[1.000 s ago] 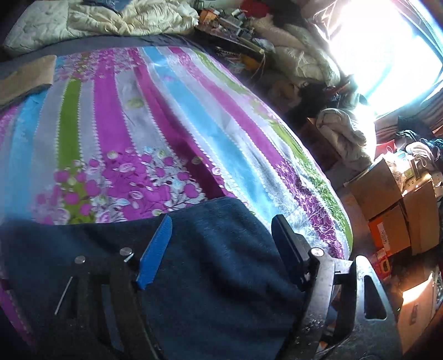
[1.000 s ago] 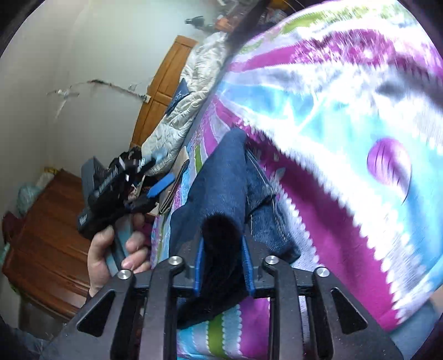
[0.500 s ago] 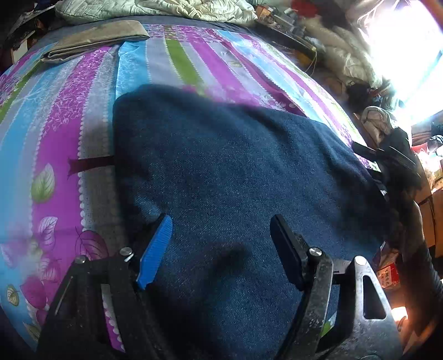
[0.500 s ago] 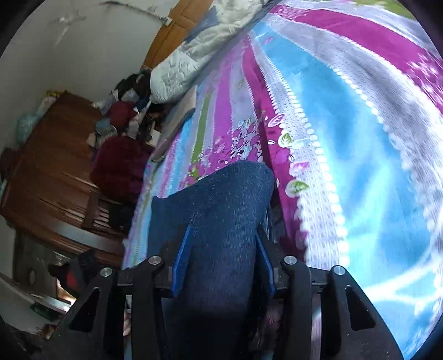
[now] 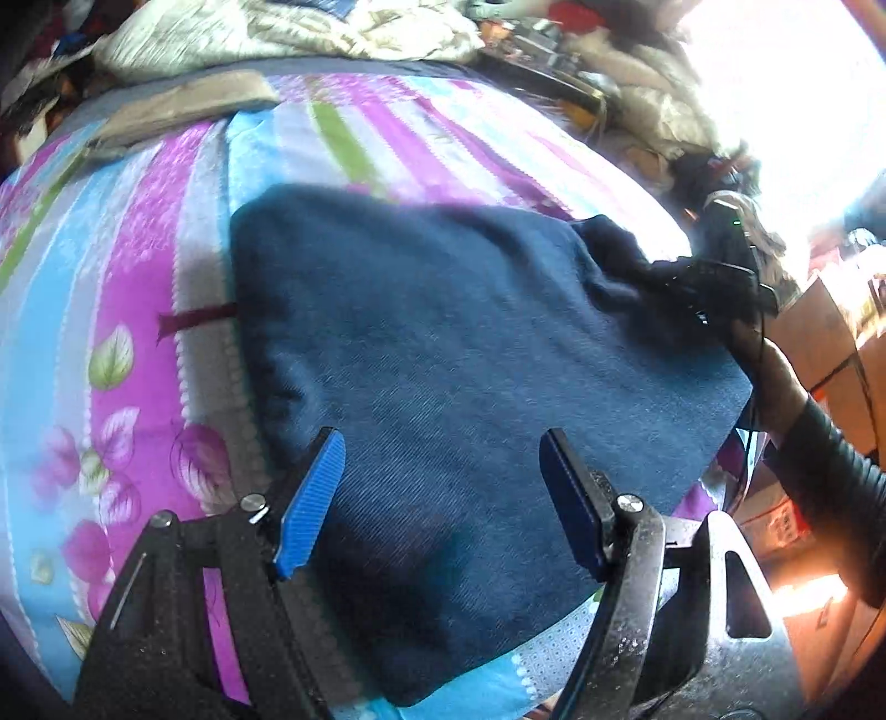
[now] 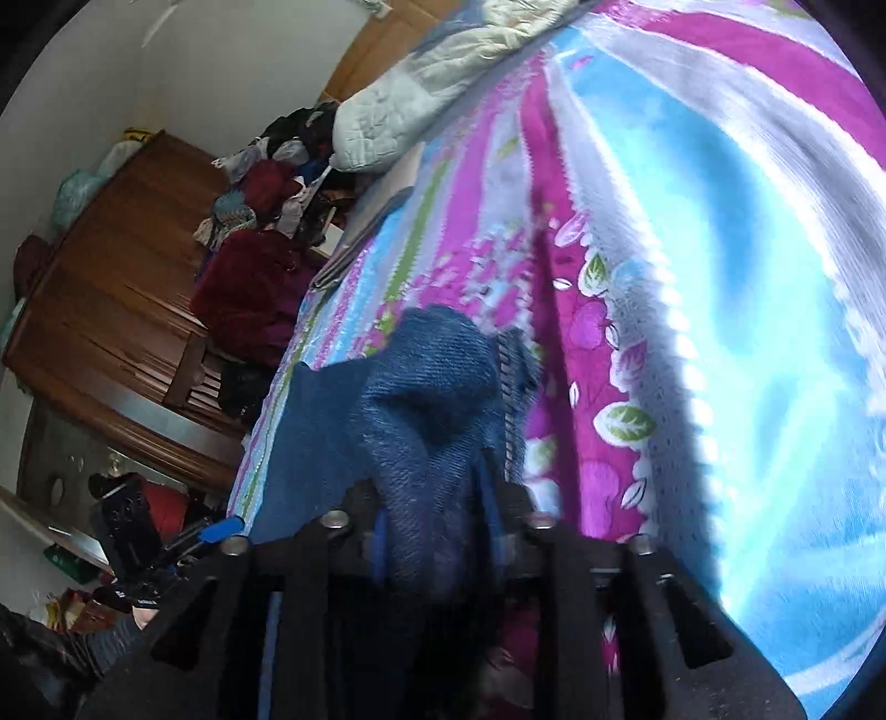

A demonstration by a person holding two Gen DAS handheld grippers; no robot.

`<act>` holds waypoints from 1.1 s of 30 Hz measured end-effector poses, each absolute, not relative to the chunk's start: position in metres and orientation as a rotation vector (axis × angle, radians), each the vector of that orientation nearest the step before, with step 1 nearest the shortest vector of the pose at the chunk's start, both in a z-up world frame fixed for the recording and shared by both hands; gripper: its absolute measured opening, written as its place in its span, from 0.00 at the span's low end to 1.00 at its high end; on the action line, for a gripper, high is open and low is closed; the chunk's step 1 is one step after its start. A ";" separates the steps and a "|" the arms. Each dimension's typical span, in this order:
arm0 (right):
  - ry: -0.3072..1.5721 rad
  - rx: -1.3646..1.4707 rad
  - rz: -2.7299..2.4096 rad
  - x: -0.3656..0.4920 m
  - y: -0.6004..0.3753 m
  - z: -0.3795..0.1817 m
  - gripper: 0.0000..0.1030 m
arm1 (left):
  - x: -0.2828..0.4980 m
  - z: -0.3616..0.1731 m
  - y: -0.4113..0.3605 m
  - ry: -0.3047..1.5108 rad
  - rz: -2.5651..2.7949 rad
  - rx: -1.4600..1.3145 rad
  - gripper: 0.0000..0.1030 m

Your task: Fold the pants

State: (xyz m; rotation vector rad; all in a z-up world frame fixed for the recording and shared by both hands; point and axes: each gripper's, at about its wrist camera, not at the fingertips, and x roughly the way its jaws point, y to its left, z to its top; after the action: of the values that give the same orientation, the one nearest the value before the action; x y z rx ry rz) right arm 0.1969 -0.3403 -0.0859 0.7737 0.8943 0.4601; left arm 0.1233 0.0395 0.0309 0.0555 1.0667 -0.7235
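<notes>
Dark blue denim pants [image 5: 459,354] lie folded into a broad rectangle on the striped floral bedsheet [image 5: 111,343]. My left gripper [image 5: 443,487] hovers open just above their near part, blue pads spread wide with nothing between them. At the pants' far right edge, in the left wrist view, my right gripper [image 5: 714,282] clamps a bunched corner of the denim. In the right wrist view the pants [image 6: 426,399] rise in a crumpled ridge out of my right gripper [image 6: 432,531], shut on the fabric. The other gripper's blue pad [image 6: 221,529] shows at lower left.
A folded tan cloth [image 5: 183,105] and a pale quilt [image 5: 288,27] lie at the bed's head. Cardboard boxes [image 5: 825,332] and clutter stand past the bed's right edge. A wooden cabinet [image 6: 111,310] with piled clothes [image 6: 266,232] stands beside the bed.
The left gripper swung from the pants' edge to above their middle, staying open. The right gripper, still holding denim, lowered toward the bed and bunched the fabric into a ridge.
</notes>
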 end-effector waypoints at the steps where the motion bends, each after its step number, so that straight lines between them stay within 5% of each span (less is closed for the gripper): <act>1: 0.895 0.774 0.458 0.199 -0.340 -0.087 0.30 | 0.125 0.032 0.035 1.059 -0.733 0.067 0.70; 7: 0.893 0.642 0.410 0.170 -0.325 -0.066 0.41 | 0.125 -0.019 0.044 1.136 -0.717 0.135 0.61; 11: 0.920 0.471 0.311 0.139 -0.309 -0.058 0.46 | 0.126 -0.019 0.062 1.114 -0.718 0.067 0.59; 14: 0.853 0.378 0.185 0.119 -0.325 -0.032 0.48 | 0.136 0.000 0.061 1.130 -0.681 0.071 0.49; 19: 0.756 0.410 0.297 0.169 -0.332 0.003 0.49 | 0.186 0.051 0.030 0.990 -0.766 0.032 0.52; 23: 0.891 0.433 0.455 0.242 -0.310 -0.031 0.48 | 0.250 0.015 -0.001 1.081 -0.776 -0.067 0.54; 24: 0.918 0.420 0.452 0.253 -0.311 -0.041 0.43 | 0.266 -0.005 0.003 1.122 -0.721 -0.087 0.46; 25: 0.938 0.417 0.432 0.260 -0.317 -0.050 0.37 | 0.274 -0.016 0.010 1.134 -0.693 -0.130 0.28; 27: 0.948 0.426 0.320 0.265 -0.341 -0.059 0.41 | 0.282 -0.023 0.030 1.128 -0.667 -0.200 0.09; 29: 0.916 0.462 0.240 0.252 -0.365 -0.055 0.43 | 0.284 -0.022 0.050 1.129 -0.635 -0.229 0.10; 33: 0.819 0.443 0.357 0.181 -0.349 -0.015 0.43 | 0.244 0.006 0.065 1.073 -0.686 -0.147 0.40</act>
State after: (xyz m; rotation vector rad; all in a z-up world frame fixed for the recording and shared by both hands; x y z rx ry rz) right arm 0.1808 -0.3490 -0.0154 0.4433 0.8194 0.3568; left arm 0.2443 0.0652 0.0061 -0.1467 1.0726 -0.6861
